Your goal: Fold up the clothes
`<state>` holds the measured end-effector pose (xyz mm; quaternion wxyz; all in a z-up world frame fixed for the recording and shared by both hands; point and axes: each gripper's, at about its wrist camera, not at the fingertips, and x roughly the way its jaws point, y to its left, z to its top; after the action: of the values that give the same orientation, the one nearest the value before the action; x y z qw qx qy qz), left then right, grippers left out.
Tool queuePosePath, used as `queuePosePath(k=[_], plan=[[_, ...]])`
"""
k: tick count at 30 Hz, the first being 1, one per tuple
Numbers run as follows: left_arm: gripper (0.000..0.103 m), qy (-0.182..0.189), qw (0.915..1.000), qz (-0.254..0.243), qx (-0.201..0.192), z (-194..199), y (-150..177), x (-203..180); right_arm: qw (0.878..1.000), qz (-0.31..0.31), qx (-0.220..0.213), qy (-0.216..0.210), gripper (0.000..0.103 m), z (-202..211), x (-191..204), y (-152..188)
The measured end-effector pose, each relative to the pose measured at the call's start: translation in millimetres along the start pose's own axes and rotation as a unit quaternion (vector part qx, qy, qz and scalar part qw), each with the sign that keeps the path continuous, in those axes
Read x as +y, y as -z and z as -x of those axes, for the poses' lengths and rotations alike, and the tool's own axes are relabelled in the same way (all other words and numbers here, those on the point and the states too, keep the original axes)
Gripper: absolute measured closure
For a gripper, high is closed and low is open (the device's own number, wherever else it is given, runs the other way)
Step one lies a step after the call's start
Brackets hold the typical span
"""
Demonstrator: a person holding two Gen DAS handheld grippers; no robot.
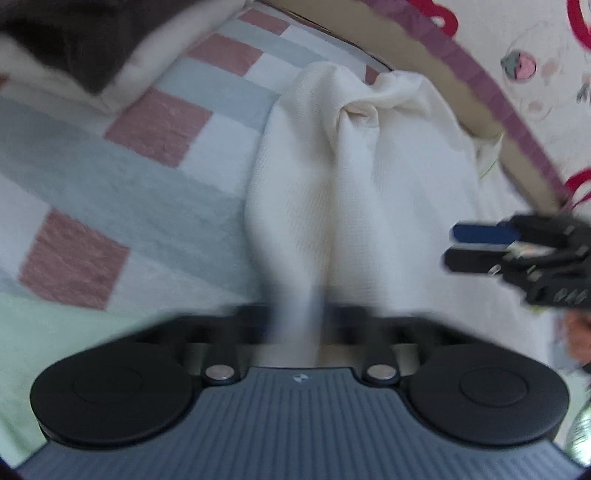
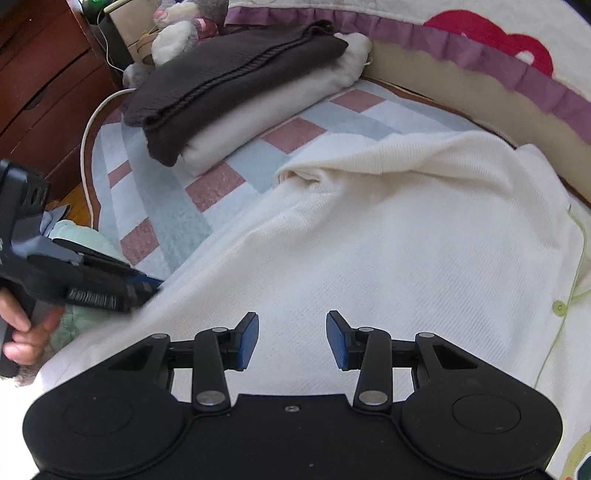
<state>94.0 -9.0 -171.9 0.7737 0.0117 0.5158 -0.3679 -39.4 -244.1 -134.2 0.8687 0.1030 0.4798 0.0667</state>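
A cream knit garment lies spread on the checked blanket. A ridge of its cloth runs straight into my left gripper, whose blurred jaws are shut on it. In the right wrist view the same left gripper pinches the cream garment at its left edge, with a person's hand on the handle. My right gripper stands open just above the cloth, blue pads apart with nothing pinched between them. It also shows as the right gripper at the right of the left wrist view. A green button marks the garment's front edge.
A folded dark brown sweater rests on a folded white piece at the blanket's far left. Plush toys and wooden drawers stand behind it. A purple-frilled bed edge runs along the back. Mint green fabric lies near the left gripper.
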Motion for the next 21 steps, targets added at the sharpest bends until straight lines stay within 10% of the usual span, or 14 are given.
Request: queuePosePath(k=[9,16,21], plan=[[0.099,-0.119,0.9722,-0.098,-0.176,70,-34,-23,1.0,0.022,0.008,-0.008,0.057,0,-14,10],[0.099,-0.184,0.9382,-0.19,-0.223,109,-144,-19,1.0,0.004,-0.016,0.02,0.057,7,-40,2],[0.098,-0.169,0.96,-0.111,-0.194,106,-241,24,0.998,-0.03,-0.03,0.044,0.057,-3,-64,-3]])
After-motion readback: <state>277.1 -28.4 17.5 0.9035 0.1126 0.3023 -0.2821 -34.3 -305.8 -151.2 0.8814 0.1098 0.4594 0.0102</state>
